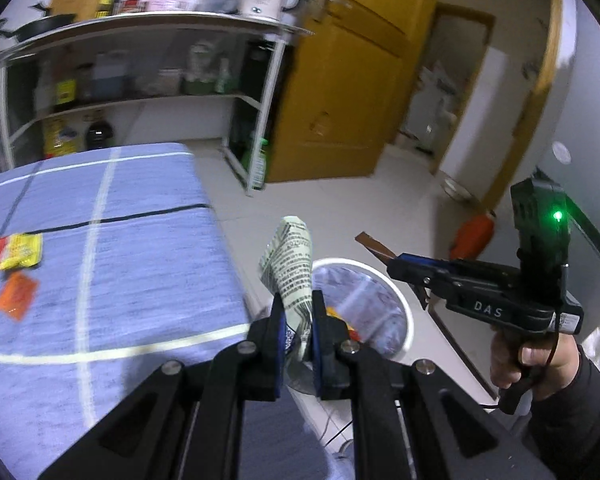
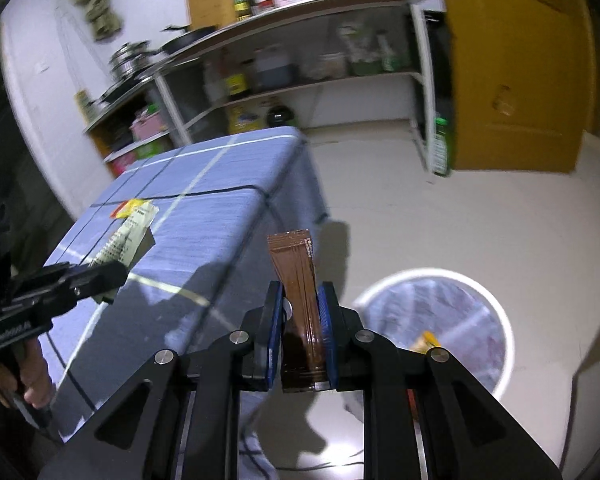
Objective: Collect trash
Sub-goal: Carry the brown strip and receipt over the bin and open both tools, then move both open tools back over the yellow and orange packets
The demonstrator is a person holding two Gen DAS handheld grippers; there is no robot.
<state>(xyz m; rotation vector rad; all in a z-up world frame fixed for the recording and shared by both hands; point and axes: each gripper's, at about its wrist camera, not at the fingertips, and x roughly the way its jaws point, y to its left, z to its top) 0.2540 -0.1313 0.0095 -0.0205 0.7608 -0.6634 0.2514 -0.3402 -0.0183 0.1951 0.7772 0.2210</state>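
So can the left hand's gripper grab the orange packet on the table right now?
Probably not yet. The left gripper has its fingers shut on a printed paper wrapper, so it is full. The orange packet lies uncovered on the blue tablecloth.

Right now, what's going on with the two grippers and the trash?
Each hand-held gripper has a piece of trash pinched. The left hand-held gripper holds a pale printed wrapper near the white bin on the floor. The right hand-held gripper holds a brown sachet. A yellow packet and an orange packet lie on the blue tablecloth.
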